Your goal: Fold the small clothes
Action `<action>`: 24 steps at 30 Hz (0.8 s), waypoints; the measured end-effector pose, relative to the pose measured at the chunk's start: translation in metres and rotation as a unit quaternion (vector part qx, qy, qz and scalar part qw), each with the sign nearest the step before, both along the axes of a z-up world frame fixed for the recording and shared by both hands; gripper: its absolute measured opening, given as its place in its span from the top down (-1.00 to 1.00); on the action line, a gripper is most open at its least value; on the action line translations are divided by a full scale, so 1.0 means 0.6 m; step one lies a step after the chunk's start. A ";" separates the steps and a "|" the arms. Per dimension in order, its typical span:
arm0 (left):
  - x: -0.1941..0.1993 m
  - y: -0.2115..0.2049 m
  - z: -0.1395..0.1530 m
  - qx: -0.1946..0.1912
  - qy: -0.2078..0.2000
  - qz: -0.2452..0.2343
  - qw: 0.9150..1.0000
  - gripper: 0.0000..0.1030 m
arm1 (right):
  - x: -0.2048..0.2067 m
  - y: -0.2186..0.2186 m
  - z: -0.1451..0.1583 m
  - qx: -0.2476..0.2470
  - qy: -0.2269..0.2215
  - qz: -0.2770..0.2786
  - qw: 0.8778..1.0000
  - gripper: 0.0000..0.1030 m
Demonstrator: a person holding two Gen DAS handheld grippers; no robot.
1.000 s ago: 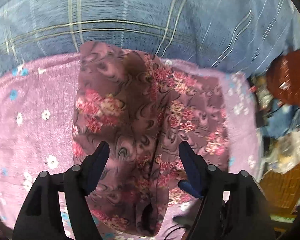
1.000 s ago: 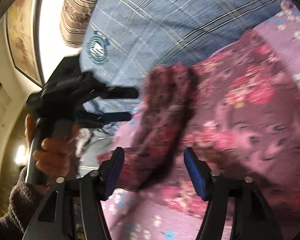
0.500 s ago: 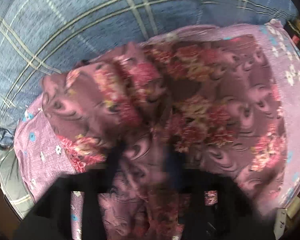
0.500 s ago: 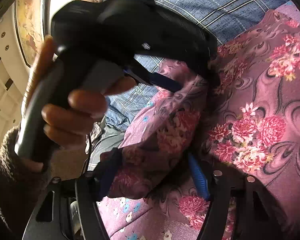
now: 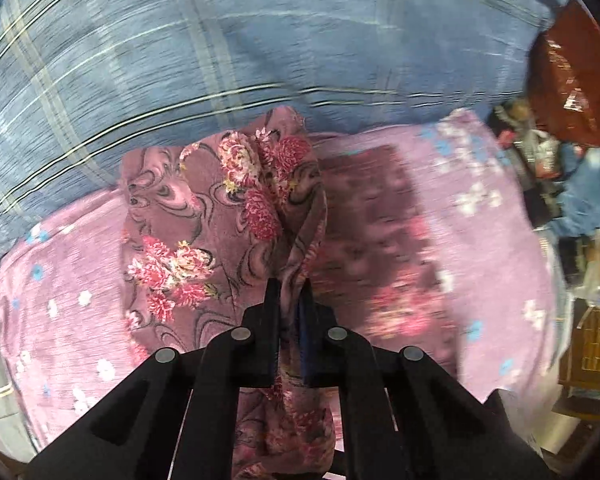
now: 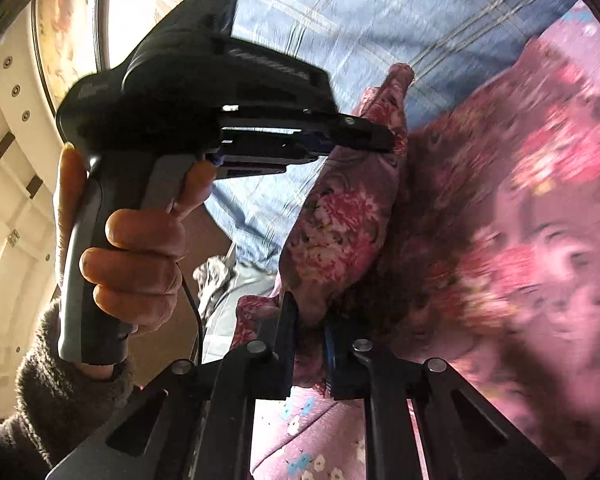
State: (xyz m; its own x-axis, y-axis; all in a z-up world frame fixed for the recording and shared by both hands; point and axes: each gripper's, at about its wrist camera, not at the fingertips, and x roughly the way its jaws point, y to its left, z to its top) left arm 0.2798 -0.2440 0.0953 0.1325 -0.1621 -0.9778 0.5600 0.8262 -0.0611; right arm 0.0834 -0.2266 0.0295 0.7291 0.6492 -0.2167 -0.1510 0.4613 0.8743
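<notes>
Lying on a lilac flowered sheet, the floral garment has one edge lifted. Left gripper has just closed, clamping a fabric fold at 6 o'clock; right gripper has just closed too, pinching another bunch. Blue plaid bedding spans 12 o'clock. A hand grips the left tool's handle at 9 o'clock; clutter at 3 o'clock.

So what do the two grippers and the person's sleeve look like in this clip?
Both grippers, left gripper and right gripper, are black plastic with silver pivot bolts and blue pads. The left one has a grey pistol handle and a thin black cable. The sleeve is dark, fuzzy knit.
</notes>
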 end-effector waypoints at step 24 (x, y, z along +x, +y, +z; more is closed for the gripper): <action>0.055 0.247 0.016 -0.184 -0.002 0.154 0.971 -0.38 | -0.108 -0.191 0.064 -0.032 0.034 -0.191 0.980 0.07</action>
